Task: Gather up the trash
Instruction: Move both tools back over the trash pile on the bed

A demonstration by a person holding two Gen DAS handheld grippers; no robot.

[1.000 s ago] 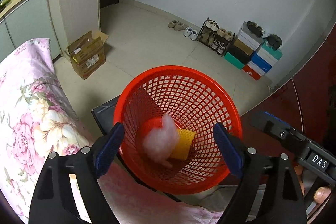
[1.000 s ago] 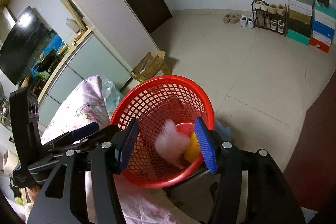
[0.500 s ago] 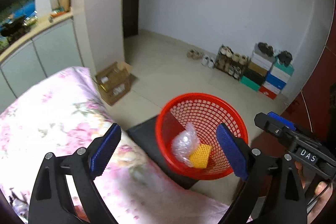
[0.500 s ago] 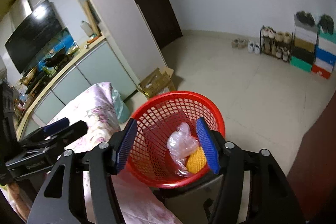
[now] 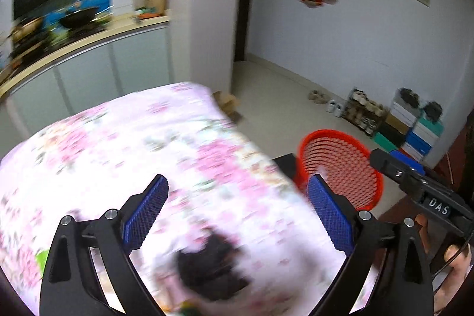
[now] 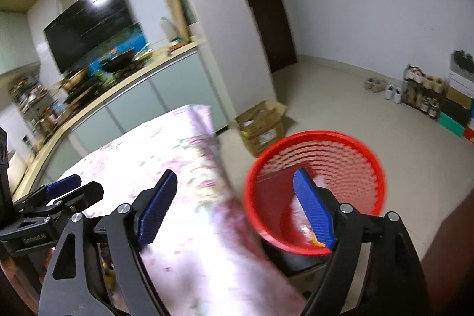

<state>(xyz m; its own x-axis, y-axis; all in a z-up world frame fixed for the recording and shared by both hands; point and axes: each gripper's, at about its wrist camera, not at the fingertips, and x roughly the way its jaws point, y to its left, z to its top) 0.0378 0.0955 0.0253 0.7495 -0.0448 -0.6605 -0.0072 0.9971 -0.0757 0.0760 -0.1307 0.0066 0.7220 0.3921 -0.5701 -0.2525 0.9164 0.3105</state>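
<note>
The left claw (image 5: 237, 215) has its blue pads wide apart and they are opening a bit more, with nothing between them. It hangs over a surface covered by a pink flowery cloth (image 5: 124, 144). Just below this claw, near the bottom of its view, lies a dark blurry lump (image 5: 210, 265) on the cloth; it is too blurry to tell what it is. A small green bit (image 5: 41, 258) peeks out low on the claw's left side.

The right claw (image 6: 237, 212) is opening too, its blue pads far apart and holding nothing. A hand (image 5: 444, 262) grips it from behind.

The red basket (image 6: 367, 156) sits down off the edge of the cloth, on a dark stand, to the right of both claws. The right claw's right pad (image 6: 314, 212) is in front of the basket. Inside the basket there is some pale crinkly trash (image 6: 299, 215) and a bit of yellow (image 6: 315, 240), low by that pad.

Farther off, past the basket, a cardboard box (image 6: 260, 123) rests on the floor. Shoes and shoe boxes (image 5: 408, 120) line the far wall.
</note>
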